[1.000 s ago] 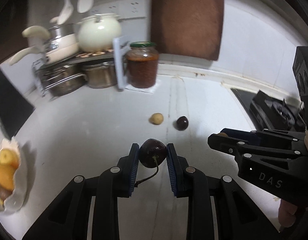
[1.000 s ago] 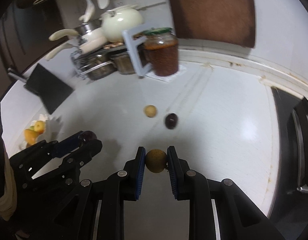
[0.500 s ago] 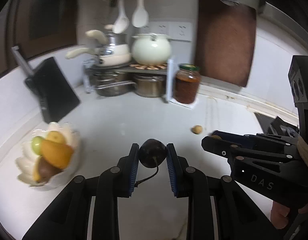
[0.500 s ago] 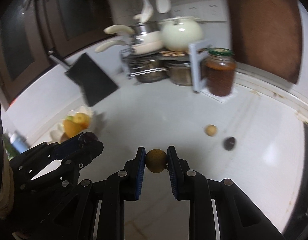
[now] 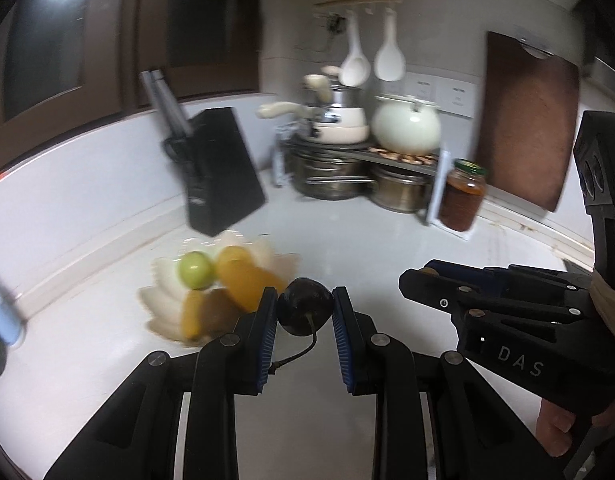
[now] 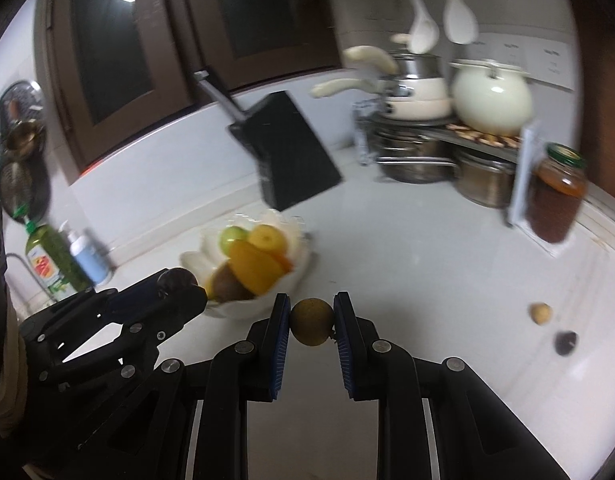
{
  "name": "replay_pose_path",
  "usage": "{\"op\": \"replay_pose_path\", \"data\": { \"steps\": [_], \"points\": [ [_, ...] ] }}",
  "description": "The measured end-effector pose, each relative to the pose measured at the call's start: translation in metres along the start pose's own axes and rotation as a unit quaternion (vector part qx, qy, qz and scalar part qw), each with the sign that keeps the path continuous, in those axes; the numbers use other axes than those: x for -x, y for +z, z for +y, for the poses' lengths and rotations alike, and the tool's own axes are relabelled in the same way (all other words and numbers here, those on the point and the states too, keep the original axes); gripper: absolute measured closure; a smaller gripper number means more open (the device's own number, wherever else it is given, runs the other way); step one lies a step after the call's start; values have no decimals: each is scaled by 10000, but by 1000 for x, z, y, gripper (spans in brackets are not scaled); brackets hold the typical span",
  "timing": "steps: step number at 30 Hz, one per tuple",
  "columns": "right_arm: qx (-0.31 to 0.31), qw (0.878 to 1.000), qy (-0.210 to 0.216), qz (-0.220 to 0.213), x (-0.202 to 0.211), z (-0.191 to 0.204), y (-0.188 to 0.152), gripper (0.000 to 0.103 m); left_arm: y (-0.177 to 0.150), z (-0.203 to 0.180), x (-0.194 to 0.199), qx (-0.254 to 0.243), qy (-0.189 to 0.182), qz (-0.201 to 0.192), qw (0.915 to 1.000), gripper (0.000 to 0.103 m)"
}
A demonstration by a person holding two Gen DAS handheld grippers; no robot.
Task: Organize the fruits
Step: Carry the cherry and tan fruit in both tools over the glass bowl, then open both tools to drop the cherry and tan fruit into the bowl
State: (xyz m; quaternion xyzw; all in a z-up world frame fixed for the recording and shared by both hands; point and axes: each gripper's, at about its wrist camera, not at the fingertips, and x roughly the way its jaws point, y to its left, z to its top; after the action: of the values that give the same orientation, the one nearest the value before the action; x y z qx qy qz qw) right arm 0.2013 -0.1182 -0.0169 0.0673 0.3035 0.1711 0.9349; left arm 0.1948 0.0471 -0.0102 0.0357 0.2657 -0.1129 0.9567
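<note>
Both grippers carry fruit toward the white bowl (image 6: 291, 276) on the table (image 6: 427, 260): the left gripper (image 5: 305, 314) clamps a dark cherry (image 5: 304, 311), the right gripper (image 6: 311, 320) a brown longan (image 6: 311, 321); next, each likely needs positioning over the bowl and opening.

My L gripper (image 5: 305, 314) is clamped on a dark cherry (image 5: 304, 311), held above counter. R gripper (image 6: 311, 320) pinches a brownish round fruit (image 6: 311, 321), level w/ L, just beside it.

Black claws (image 5: 305, 316) (image 6: 311, 322), blue ribbed pads (image 5: 267, 332), silver screws, perhaps "DAS" lettering.
</note>
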Motion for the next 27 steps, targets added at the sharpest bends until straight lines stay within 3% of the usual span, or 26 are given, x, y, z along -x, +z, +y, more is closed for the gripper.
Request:
{"op": "replay_pose_path", "data": {
  "steps": [13, 20, 27],
  "points": [
    [365, 9970, 682, -56, -60, 69, 35, 79, 11, 78, -13, -8, 589, -86, 9982, 75],
    [488, 9956, 797, 116, -104, 89, 53, 79, 11, 112, -40, 137, 631, 103, 9979, 75],
    [620, 9941, 805, 367, -144, 97, 67, 79, 9, 132, -73, 328, 444, 325, 9979, 75]
  ]
}}
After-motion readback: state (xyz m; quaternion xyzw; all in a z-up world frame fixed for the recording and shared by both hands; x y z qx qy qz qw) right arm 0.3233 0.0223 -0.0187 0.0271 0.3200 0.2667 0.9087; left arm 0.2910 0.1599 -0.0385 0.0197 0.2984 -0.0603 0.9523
